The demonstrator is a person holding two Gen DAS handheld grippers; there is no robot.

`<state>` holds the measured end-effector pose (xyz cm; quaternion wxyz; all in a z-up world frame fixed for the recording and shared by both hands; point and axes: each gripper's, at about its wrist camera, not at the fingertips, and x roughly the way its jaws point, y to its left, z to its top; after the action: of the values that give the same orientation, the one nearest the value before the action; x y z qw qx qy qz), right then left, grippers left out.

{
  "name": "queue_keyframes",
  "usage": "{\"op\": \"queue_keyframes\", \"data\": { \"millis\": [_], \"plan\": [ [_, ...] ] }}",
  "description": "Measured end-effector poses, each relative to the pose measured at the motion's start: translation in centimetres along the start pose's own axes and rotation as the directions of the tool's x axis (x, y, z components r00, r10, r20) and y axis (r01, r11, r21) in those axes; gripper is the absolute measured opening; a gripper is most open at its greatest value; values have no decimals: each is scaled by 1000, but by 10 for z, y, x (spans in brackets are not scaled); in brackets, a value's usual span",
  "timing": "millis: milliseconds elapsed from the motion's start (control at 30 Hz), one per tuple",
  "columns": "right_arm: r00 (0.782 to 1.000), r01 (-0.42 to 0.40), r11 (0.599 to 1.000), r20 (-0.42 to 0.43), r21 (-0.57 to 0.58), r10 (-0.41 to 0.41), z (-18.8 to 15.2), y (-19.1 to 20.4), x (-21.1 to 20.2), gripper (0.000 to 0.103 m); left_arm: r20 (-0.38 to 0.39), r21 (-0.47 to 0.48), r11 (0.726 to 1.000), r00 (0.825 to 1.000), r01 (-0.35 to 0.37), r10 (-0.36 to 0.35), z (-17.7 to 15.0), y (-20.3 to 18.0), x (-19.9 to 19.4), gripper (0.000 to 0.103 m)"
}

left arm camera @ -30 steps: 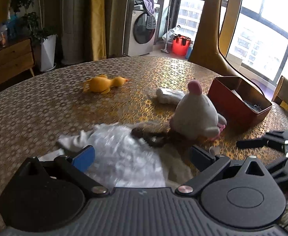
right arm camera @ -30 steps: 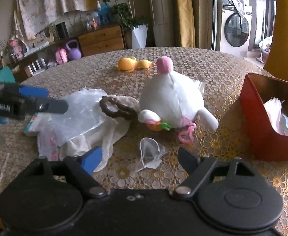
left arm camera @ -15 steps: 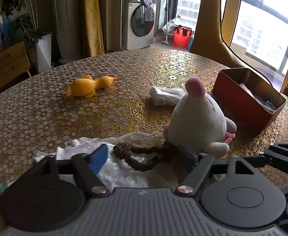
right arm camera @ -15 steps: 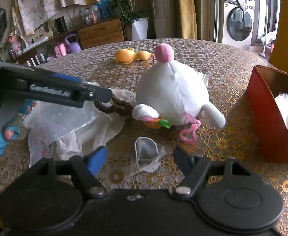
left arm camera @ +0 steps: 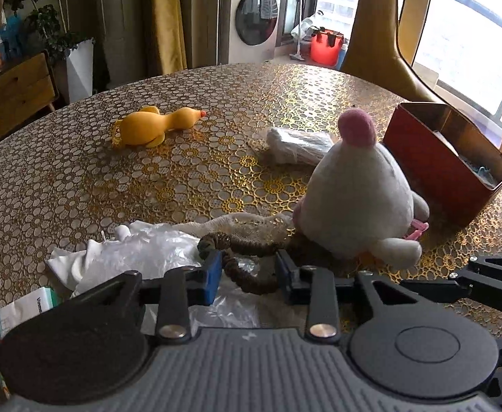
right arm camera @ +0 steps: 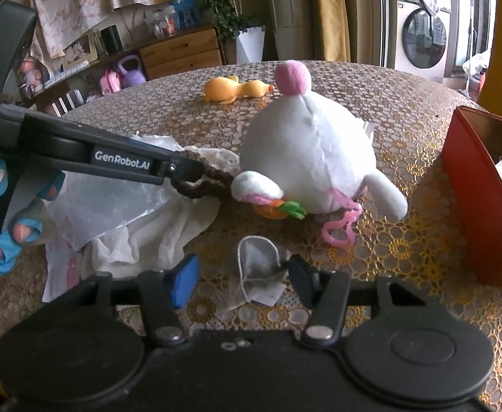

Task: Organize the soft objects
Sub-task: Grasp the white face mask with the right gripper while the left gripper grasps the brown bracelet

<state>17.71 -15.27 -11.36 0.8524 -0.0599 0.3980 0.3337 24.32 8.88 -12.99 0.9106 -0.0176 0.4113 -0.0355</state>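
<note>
A brown braided hair tie lies on white cloth and clear plastic beside a white plush toy with a pink pompom. My left gripper is open, half closed around the hair tie's near loop; it shows from the side in the right wrist view. My right gripper is open over a crumpled tea bag. A yellow rubber duck lies farther back. A red box stands at the right.
A wrapped white packet lies behind the plush. A pink clip and a small carrot toy hang from the plush. A green-white packet lies at the left table edge.
My left gripper has moved forward and its jaws have narrowed around the brown hair tie. My right gripper has edged forward over the tea bag.
</note>
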Motion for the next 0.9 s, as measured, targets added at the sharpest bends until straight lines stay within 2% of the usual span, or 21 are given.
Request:
{"op": "queue_keyframes", "data": {
  "millis": [67,267,400,533,700,900],
  "plan": [
    [1000,-3,1000,-3,4,3,-1,-1,0,52,-4,1,1000,1000,-11,11,-1,-1,1,20],
    [1000,-4,1000,-9,8,4,0,-2,1,46,-8,-8,999,999,-43,43,-2,2,2,11],
    [1000,9,1000,-10,-3,-9,-2,0,3,36,-7,-3,998,998,-64,64,-2,3,4,7],
    [1000,9,1000,-9,10,-9,-2,-3,1,20,11,-9,998,998,-56,57,-3,5,1,6],
    [1000,11,999,16,32,-12,-1,-6,-7,7,54,-12,998,997,-56,56,0,6,-11,5],
    [999,8,998,52,58,-11,-3,-15,-27,1,89,-38,999,996,-25,28,9,10,-33,5]
  ]
}}
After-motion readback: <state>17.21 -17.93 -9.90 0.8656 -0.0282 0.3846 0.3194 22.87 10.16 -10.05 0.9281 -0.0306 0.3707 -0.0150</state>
